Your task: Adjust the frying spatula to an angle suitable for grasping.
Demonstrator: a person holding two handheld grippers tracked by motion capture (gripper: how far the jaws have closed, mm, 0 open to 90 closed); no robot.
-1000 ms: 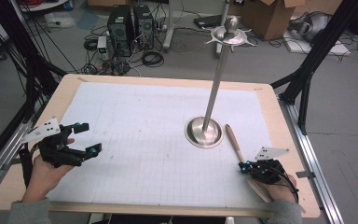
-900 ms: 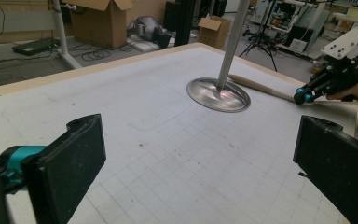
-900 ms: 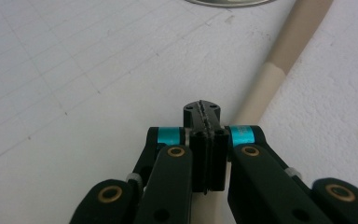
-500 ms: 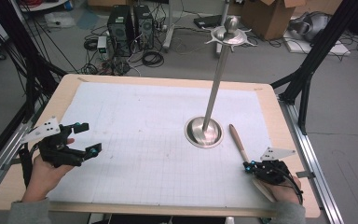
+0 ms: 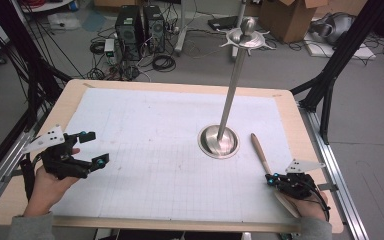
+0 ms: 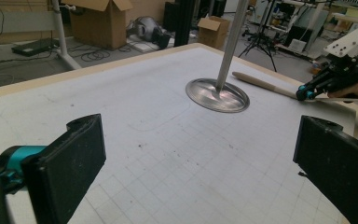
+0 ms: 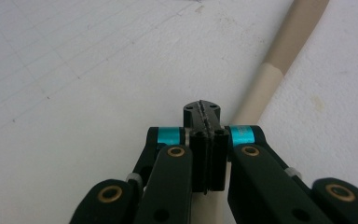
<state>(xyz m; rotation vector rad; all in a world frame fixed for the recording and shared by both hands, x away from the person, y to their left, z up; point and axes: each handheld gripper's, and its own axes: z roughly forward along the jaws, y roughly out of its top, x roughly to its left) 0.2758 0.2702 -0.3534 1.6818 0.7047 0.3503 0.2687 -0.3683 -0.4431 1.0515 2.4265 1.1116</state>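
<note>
White grid mat (image 5: 155, 130) over a wooden table (image 5: 180, 86), and both hands sit right at the near edge. Near left, the left tool (image 5: 94, 147) is parked low over the mat with its 2 jaws spread wide and nothing between them. Near right, the right tool (image 5: 270, 176) has its jaws pressed together, tip down on or just over the wooden stick (image 5: 261, 152), which lies flat on the mat and runs from under that hand up towards the stand. In the right gripper view the pads meet with nothing I can see between them, and the stick passes underneath, so I'd call that not a grip yet. My take on getting this pick right: spread the jaws first, put 1 on each side of the handle, square across it rather than along it, drop until the pads are level with the wood, then close. Grab a bit further up than the very end so it doesn't droop or swing when lifted. Just past the stick's far tip is the stand's round metal base (image 5: 219, 142), close but apart, so lift straight up before swinging anywhere near the pole (image 5: 232, 85). If the hooks on top (image 5: 247, 37) are the goal, that's a tall reach. Floor beyond has computer towers (image 5: 137, 27) and cardboard boxes (image 5: 285, 20).
</note>
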